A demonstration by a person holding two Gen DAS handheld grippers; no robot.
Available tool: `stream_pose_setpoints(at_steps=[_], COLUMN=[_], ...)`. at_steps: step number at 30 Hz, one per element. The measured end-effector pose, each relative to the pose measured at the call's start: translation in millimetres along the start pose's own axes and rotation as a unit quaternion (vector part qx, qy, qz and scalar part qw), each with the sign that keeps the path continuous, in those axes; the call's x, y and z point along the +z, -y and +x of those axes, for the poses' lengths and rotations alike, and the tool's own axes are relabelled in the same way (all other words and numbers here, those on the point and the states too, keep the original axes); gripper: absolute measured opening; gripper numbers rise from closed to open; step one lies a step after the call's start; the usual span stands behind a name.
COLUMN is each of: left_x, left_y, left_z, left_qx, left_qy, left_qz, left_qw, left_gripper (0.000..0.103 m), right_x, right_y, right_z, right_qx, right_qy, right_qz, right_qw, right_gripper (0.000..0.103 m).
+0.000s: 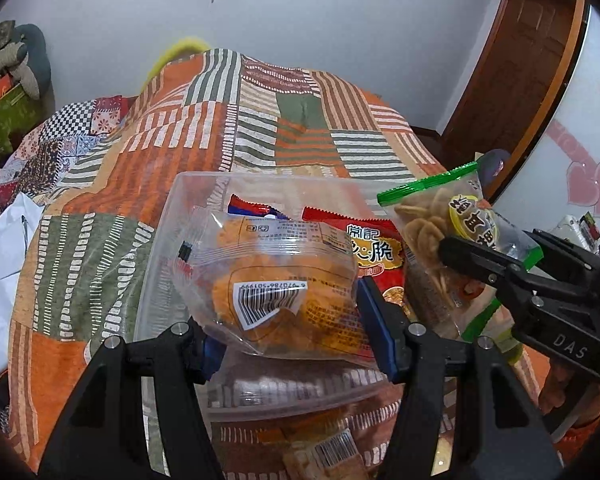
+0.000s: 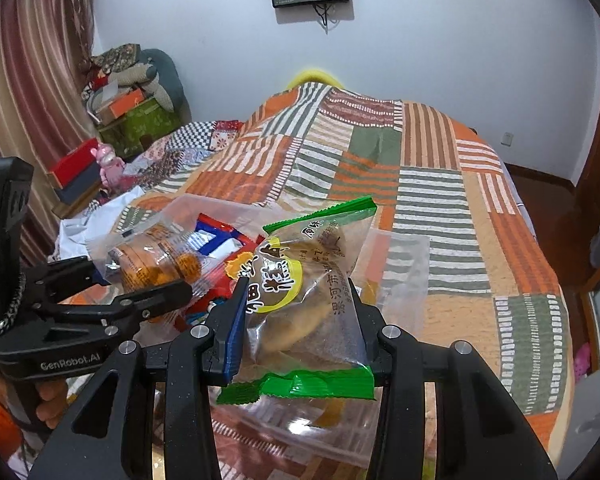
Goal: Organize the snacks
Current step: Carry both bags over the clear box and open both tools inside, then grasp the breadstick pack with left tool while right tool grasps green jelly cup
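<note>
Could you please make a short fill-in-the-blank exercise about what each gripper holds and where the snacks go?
1. The left gripper is shut on a clear packet of ____ snacks.
2. The right gripper holds a packet with ____ sealed ends.
3. Both packets hang over a clear plastic ____.
4. The bin rests on a striped ____.

Missing words: orange; green; bin; bedspread

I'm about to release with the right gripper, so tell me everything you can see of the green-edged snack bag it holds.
The green-edged snack bag is a clear plastic pouch with green crimped seals at both ends and a yellow round label with dark lettering. Pale brown curved crisps show through. It is sealed and held roughly upright, tilted, pinched between the right gripper fingers, above the clear plastic bin on the quilt.
</note>
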State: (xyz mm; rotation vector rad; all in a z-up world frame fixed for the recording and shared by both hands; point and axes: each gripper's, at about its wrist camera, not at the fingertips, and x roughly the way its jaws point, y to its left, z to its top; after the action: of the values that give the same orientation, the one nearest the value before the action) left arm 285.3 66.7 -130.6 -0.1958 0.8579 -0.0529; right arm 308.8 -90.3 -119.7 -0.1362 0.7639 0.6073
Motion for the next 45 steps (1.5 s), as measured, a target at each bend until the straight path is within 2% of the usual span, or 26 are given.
stream_pose_setpoints(at_steps=[5, 10, 14, 20, 22, 31, 37, 39, 45], left_x=[-3.0, -3.7, -4.1, -5.7, -6.7, -18.4, -35.1, -42.6, -62.9], left_y=[-0.9, -3.1, -5.2, -2.8, -2.4, 2.2, 3.3, 2.7, -1.6], left_z=[0.3, -5.0, -13.0, -34.8, -44.6, -81.1, -90.2, -88.7, -77.5], left_qx=[0.009, 0.008, 0.006, 0.007, 0.012, 0.026, 0.032, 0.038, 0.049], left_qy=[0.000, 0.003, 0.006, 0.020, 0.029, 0.047, 0.027, 0.016, -0.014], left_qz=[0.003, -0.005, -0.012, -0.011, -0.011, 0.004, 0.016, 0.023, 0.033], left_qw=[1.0000, 1.0000, 0.9999, 0.9997, 0.9995, 0.9986, 0.9990, 0.9989, 0.9981], left_gripper=[0.061, 0.062, 0.062, 0.062, 0.069, 0.078, 0.081, 0.081, 0.081], right_x=[-4.1, -6.9, -7.3, -9.1, -9.7, -19.0, -32.8, -39.3, -60.3], right_y=[-2.5, 1.5, 1.0, 3.9, 4.8, 6.6, 14.1, 18.3, 39.4], right_z=[8.5, 5.4, -2.9, -21.0, -28.4, -68.4, -84.9, -87.2, -80.0], right_qx=[-0.013, 0.001, -0.014, -0.019, -0.016, -0.025, -0.040, -0.051, -0.055], right_qy=[-0.021, -0.028, -0.019, 0.000, 0.007, 0.041, 0.048, 0.052, 0.030], right_qz=[-0.013, -0.004, -0.016, -0.015, -0.014, -0.017, -0.021, -0.022, 0.007], right_qw=[1.000, 1.000, 1.000, 1.000, 1.000, 0.999, 0.998, 0.997, 0.998], right_gripper=[0.040, 0.041, 0.048, 0.053, 0.054, 0.065, 0.067, 0.072, 0.074])
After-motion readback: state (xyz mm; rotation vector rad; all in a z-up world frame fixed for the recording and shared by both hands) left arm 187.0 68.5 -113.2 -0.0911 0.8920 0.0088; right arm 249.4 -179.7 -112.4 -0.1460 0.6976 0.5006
